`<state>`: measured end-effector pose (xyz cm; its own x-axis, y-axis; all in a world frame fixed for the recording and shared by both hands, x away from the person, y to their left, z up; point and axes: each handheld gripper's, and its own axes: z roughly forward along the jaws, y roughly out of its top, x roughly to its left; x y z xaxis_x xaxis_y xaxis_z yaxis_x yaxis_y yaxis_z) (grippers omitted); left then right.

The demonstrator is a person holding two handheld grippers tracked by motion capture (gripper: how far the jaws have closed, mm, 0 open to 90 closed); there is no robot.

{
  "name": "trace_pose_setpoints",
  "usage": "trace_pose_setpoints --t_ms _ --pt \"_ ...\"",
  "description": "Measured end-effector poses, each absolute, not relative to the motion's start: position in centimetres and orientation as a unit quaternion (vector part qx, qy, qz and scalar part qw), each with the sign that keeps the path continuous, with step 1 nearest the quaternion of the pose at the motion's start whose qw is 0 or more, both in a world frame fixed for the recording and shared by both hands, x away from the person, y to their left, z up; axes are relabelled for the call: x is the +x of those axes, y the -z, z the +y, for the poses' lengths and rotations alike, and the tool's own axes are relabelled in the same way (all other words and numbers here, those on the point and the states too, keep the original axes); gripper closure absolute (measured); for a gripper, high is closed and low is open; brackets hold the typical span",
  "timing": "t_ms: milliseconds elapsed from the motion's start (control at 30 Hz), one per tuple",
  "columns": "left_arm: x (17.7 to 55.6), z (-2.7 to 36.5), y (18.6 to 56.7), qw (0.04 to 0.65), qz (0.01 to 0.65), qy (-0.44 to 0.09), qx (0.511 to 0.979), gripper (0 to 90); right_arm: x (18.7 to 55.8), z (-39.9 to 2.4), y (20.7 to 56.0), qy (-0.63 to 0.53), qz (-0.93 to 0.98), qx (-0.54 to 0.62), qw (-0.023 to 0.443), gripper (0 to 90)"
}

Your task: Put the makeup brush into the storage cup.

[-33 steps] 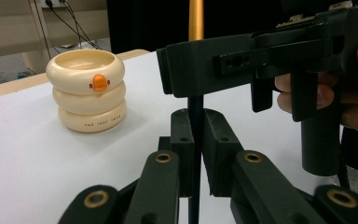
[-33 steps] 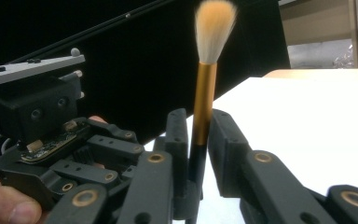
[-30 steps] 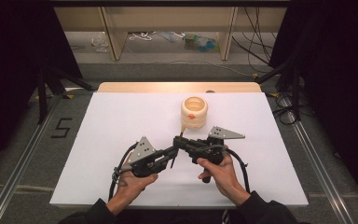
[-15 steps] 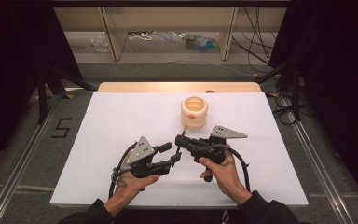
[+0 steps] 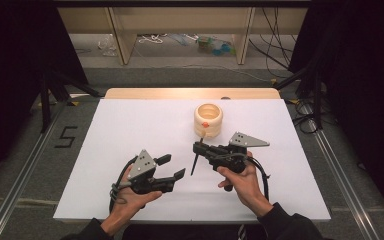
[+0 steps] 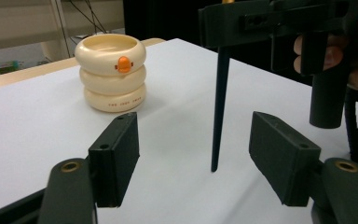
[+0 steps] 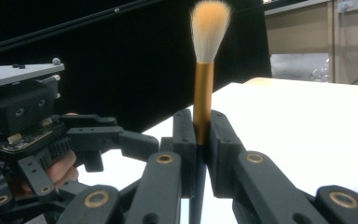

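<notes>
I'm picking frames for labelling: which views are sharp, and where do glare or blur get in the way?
High view: bright light washes out the white table cover. Left gripper view: cream holder and brush handle fairly sharp. Right gripper view: bristles and gold ferrule clear, right tool near the lens softer, background very dark.

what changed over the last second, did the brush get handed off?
Yes. The left hand-held gripper let go of the brush and drew back toward the person, open now. The right hand-held gripper keeps the brush clamped, bristles up, handle tip hanging toward the table. The two grippers, touching a second ago, are now apart. The cream ringed cup stayed put.
</notes>
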<state>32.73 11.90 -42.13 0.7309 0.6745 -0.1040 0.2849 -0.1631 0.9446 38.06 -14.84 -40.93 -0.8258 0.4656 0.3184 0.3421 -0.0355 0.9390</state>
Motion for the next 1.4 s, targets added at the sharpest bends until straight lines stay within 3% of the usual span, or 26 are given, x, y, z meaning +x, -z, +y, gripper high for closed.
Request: trace_pose_setpoints --t_ms 500,1400 --pt "32.9 14.8 42.5 0.553 0.341 -0.197 0.735 26.1 38.7 -16.2 40.3 -0.635 0.710 0.289 0.094 83.6" --pt "32.7 16.2 43.0 0.558 0.354 -0.209 0.721 15.7 41.4 -19.6 38.7 -0.610 0.709 0.311 0.168 83.5"
